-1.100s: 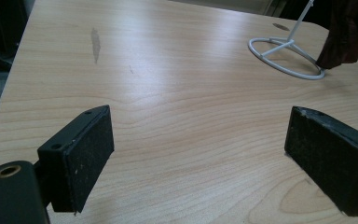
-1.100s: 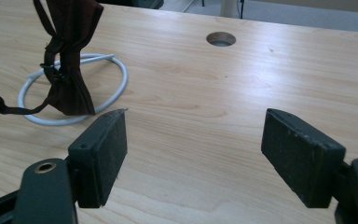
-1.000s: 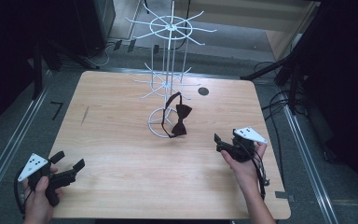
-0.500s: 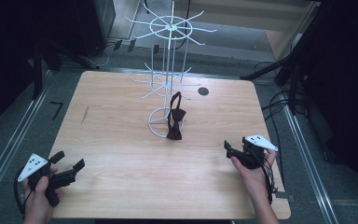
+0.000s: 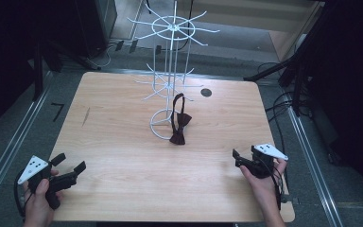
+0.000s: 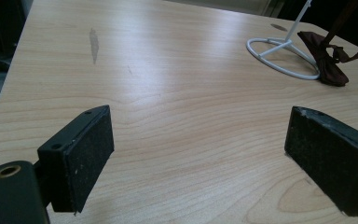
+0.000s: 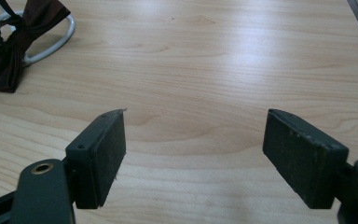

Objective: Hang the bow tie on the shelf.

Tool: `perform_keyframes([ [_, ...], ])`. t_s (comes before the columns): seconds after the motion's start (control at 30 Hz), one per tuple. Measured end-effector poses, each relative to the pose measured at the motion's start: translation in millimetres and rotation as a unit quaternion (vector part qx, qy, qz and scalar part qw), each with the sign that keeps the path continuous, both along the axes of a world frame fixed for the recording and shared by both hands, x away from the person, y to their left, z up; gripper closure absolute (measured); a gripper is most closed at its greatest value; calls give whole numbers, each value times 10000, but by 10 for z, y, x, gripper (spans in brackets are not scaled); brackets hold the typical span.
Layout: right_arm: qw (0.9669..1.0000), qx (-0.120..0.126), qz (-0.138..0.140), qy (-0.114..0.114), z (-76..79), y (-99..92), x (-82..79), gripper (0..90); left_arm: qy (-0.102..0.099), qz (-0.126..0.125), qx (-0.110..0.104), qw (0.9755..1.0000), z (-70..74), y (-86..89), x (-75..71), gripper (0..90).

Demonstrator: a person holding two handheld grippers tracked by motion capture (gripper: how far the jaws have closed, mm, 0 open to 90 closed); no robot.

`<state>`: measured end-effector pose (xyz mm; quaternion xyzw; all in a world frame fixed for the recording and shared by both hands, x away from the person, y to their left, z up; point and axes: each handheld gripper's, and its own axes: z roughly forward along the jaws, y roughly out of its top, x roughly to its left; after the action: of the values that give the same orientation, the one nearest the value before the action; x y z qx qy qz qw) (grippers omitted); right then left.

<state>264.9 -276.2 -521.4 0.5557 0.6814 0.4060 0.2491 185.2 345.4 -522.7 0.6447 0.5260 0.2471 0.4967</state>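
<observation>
A dark brown bow tie (image 5: 178, 126) hangs by its strap from a lower arm of the white wire rack (image 5: 170, 71) at the middle of the wooden table (image 5: 123, 156), its bow resting against the rack's ring base. The left gripper (image 5: 68, 165) sits at the near left corner of the table, held in the person's left hand (image 5: 40, 201), jaws spread wide with nothing between them; in the left gripper view the bow tie (image 6: 328, 60) lies well ahead and to the right. The right gripper (image 5: 238, 158), in the right hand (image 5: 264, 184) near the right edge, is likewise wide and empty; the bow tie (image 7: 14, 46) lies well apart, ahead and left.
</observation>
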Motion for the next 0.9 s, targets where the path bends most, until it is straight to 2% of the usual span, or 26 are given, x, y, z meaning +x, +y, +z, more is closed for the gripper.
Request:
perform_keyframes([
  [0.33, 9999, 138, -67, 70, -91, -161, -139, 213, 17, 5, -16, 10000, 2, 8, -2, 85],
  [0.6, 9994, 318, -164, -27, -141, -412, -306, 213, 23, 9, -14, 10000, 2, 9, -2, 85],
  [0.9, 9990, 360, -251, 23, -211, -666, -459, 206, 12, 21, -14, 10000, 1, 8, -1, 85],
])
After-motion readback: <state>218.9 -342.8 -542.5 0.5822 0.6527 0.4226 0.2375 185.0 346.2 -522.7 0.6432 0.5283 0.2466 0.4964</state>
